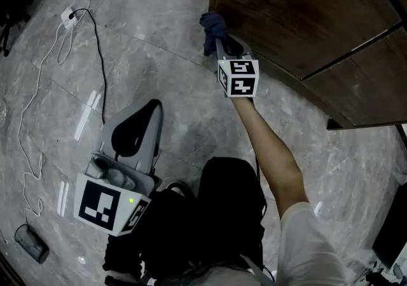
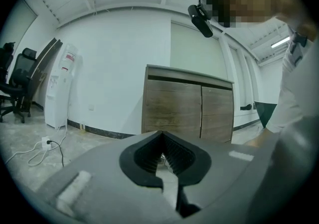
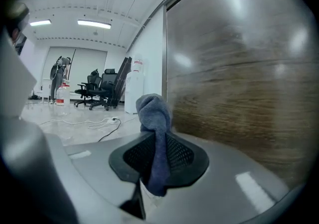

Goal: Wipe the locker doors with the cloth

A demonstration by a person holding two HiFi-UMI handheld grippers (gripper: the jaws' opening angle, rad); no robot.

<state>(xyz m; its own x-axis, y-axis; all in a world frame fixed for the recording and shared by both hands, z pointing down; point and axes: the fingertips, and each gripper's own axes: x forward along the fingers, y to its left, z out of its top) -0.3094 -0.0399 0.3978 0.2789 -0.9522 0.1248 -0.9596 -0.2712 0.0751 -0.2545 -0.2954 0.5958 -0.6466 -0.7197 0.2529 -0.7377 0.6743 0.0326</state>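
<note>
Right gripper (image 1: 215,42) is held out at the end of the person's bare arm (image 1: 273,157), reaching to the far side, jaws clamped on the dark blue cloth (image 1: 212,24). In the right gripper view the cloth (image 3: 155,118) runs up between the ribbed pads and bunches into a knot-like lump past the tips. The cloth sits at the left edge of the brown wood locker (image 1: 286,11), just beside the door face (image 3: 239,78); whether it actually presses on the wood can't be told. Left gripper (image 1: 141,119) is low and near the person, left of the body, well apart from the locker, with its marker cube (image 1: 105,205) nearest the camera. Its jaws (image 2: 162,156) are together with nothing between them, only a thin slit showing floor. The left gripper view looks across at the locker (image 2: 187,103) from farther back: two wood doors side by side with a vertical seam and a dark strip on top. The grey marble floor (image 1: 159,43) has a white power strip (image 1: 70,16) and a black cable (image 1: 100,68) at far left, and a small black object (image 1: 30,243) at near left. A white water dispenser (image 2: 57,88) stands against the wall left of the locker, with black office chairs (image 3: 99,86) further off.
</note>
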